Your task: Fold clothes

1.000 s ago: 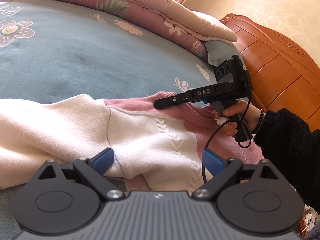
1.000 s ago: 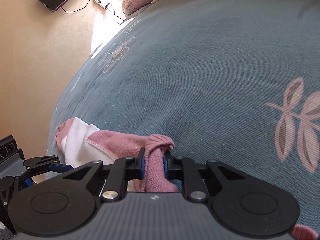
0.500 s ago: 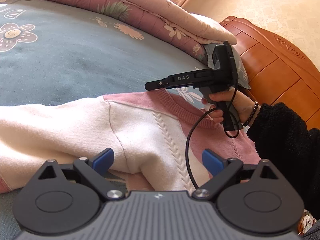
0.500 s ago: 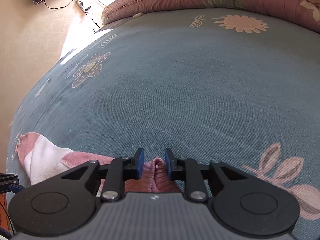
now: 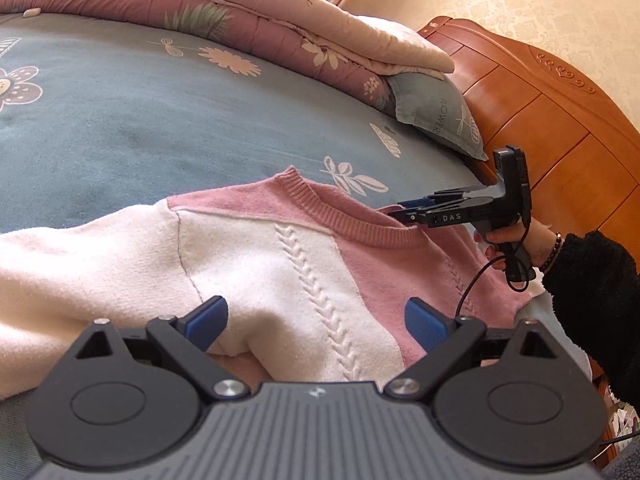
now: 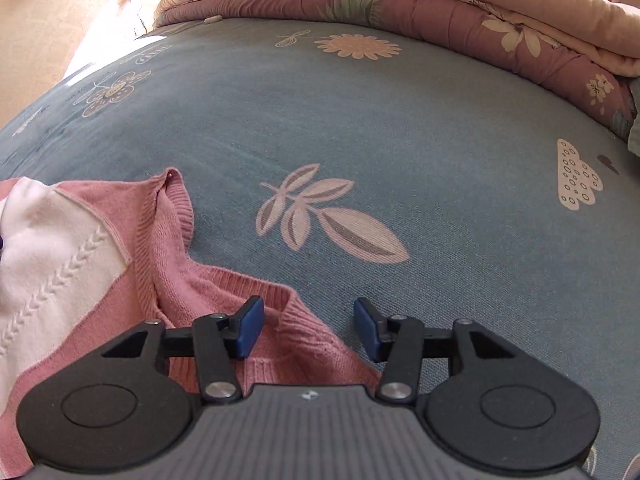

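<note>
A pink and cream knit sweater [image 5: 280, 264] lies spread on the blue bed sheet [image 5: 120, 128], its ribbed collar [image 5: 360, 224] facing the far side. My left gripper [image 5: 316, 320] hovers open over the cream chest panel, nothing between its blue pads. In the left wrist view the right gripper [image 5: 404, 210] is held by a hand at the sweater's right shoulder. In the right wrist view my right gripper [image 6: 308, 330] stands open just above the pink shoulder edge [image 6: 304, 332] of the sweater [image 6: 80, 256], holding nothing.
A folded pink floral quilt [image 5: 240, 20] runs along the far side of the bed, with a grey-blue pillow [image 5: 436, 112] at its end. A wooden headboard [image 5: 560, 128] stands to the right. A black fuzzy sleeve [image 5: 592, 280] reaches in from the right.
My right gripper has opened and let go of the pink shoulder fabric, which now lies flat. It swung right and the sweater spread out wider. The left gripper stayed open.
</note>
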The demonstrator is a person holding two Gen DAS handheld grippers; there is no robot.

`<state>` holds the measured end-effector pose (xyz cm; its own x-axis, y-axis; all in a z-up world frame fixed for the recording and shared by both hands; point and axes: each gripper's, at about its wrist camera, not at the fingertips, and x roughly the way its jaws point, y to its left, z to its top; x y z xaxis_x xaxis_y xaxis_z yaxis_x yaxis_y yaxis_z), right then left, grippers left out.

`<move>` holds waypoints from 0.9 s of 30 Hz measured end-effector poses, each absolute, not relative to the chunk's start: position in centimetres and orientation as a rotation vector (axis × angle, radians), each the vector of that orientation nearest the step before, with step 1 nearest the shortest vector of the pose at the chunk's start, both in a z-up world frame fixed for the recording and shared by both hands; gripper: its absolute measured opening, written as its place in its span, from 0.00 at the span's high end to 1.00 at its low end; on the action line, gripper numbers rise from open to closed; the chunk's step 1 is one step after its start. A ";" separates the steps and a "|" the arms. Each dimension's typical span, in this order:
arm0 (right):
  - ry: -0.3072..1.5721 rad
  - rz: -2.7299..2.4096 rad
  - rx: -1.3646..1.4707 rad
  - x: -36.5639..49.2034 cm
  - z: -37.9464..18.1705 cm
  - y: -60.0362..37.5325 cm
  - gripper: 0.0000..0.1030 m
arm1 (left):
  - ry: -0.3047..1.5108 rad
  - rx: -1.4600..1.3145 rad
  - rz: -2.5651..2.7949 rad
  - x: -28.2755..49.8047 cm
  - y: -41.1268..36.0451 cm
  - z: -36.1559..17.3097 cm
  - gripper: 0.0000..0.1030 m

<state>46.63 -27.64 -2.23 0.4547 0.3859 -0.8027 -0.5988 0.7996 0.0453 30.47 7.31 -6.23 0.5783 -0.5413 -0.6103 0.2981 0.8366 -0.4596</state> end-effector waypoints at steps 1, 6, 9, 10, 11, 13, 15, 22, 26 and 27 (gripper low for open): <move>0.908 0.615 -0.292 46.2 -2.3 -27.3 0.79 | 0.821 -0.323 -0.502 30.5 7.2 -6.2 0.08; 0.832 0.443 -0.320 46.2 -1.2 -28.0 0.88 | 0.825 -0.310 -0.505 30.5 6.8 -5.9 0.08; 0.804 0.378 -0.247 46.3 -0.2 -29.2 0.74 | 0.818 -0.290 -0.516 30.9 6.4 -5.5 0.08; 0.792 0.374 -0.226 46.0 0.3 -29.4 0.70 | 0.814 -0.283 -0.521 31.1 6.3 -5.3 0.08; 0.795 0.382 -0.215 45.5 0.5 -29.4 0.65 | 0.808 -0.276 -0.529 31.7 6.0 -5.1 0.08; 0.830 0.420 -0.213 44.2 0.4 -28.6 0.49 | 0.802 -0.271 -0.541 32.8 5.4 -4.8 0.08; 0.865 0.459 -0.210 43.0 0.3 -27.8 0.43 | 0.818 -0.267 -0.534 34.2 4.6 -5.2 0.08; 0.922 0.462 -0.195 40.7 -2.9 -26.2 0.28 | 0.917 -0.237 -0.461 39.8 2.5 -10.5 0.04; 0.916 0.403 -0.162 42.5 -2.4 -25.7 0.15 | 0.946 -0.120 -0.368 42.0 0.4 -9.8 0.04; 0.926 0.385 -0.158 42.7 -1.9 -25.7 0.15 | 0.949 -0.106 -0.358 41.6 0.4 -9.2 0.06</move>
